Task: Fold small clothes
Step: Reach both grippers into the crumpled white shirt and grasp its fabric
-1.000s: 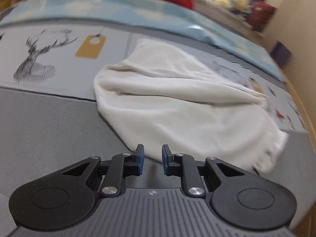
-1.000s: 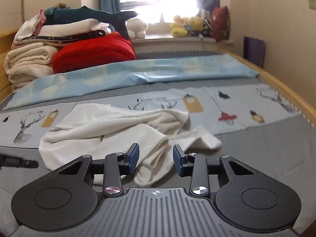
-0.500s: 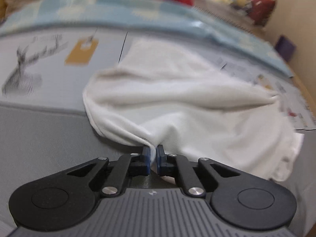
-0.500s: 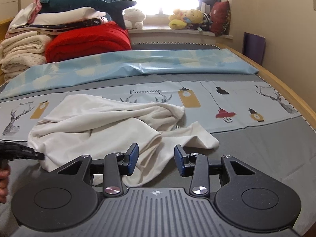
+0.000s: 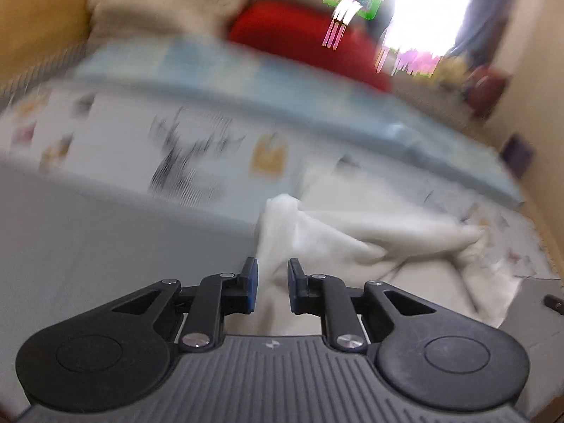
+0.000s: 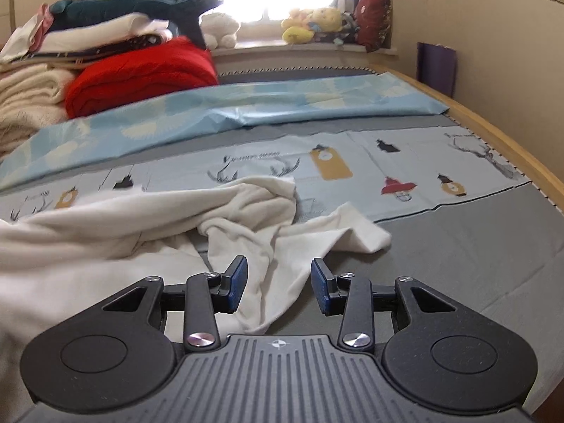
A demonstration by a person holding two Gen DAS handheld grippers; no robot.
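Note:
A cream-white garment (image 6: 116, 232) lies crumpled on the grey bed cover (image 6: 458, 246). In the blurred left wrist view, the garment (image 5: 352, 236) runs off to the right and a fold of it rises between the fingers of my left gripper (image 5: 271, 278). The jaws there stand a little apart with cloth between them. My right gripper (image 6: 278, 282) is open, low over a hanging fold of the garment, with cloth lying between its blue pads (image 6: 237, 282) but not pinched.
A printed deer-pattern sheet (image 6: 352, 165) and a light blue sheet (image 6: 246, 105) lie behind the garment. A red blanket (image 6: 141, 74) and stacked linens (image 6: 28, 95) sit at the back left. Plush toys line the windowsill (image 6: 310, 24). The wooden bed edge (image 6: 511, 148) runs along the right.
My left gripper closed on the garment's edge, then swung up and left, pulling the cloth; its jaws now stand wider. The right gripper moved closer over the garment and stayed open.

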